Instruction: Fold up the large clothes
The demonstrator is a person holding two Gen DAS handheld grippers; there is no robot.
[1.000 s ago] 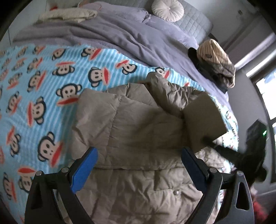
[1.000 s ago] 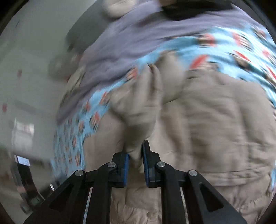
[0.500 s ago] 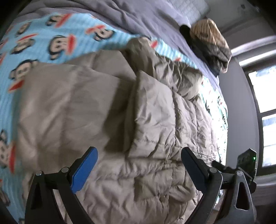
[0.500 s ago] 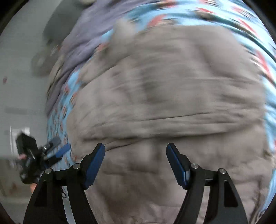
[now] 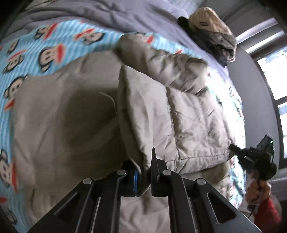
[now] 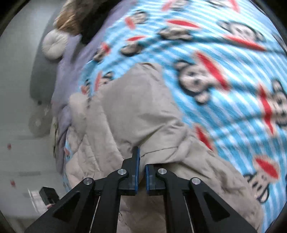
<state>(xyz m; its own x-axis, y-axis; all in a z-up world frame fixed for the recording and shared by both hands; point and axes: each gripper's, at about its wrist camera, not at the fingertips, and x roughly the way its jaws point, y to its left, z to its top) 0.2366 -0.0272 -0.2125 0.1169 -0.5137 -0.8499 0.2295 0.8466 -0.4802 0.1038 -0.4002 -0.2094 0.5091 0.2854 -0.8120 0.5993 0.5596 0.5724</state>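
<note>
A beige quilted jacket (image 5: 188,116) lies partly folded on a blue monkey-print blanket (image 5: 44,44). In the left wrist view my left gripper (image 5: 144,172) is shut on a raised fold of the jacket near its lower edge. My right gripper (image 5: 233,147) shows at the far right of that view, held by a hand in a red sleeve (image 5: 260,190), its tips on the jacket's corner. The right wrist view, blurred by motion, shows the right gripper (image 6: 141,159) shut on the hem of the jacket (image 6: 140,111).
A purple duvet (image 5: 107,10) covers the far half of the bed, with a pile of beige and dark clothes (image 5: 211,26) on it. A window (image 5: 276,75) is at the right. A round cream cushion (image 6: 53,44) lies near the bed's head. The blanket (image 6: 224,71) stretches to the right.
Half a second ago both grippers stood open over the jacket; both have now shut on its cloth. The right one earlier let go of a sleeve and swung across to the hem.
</note>
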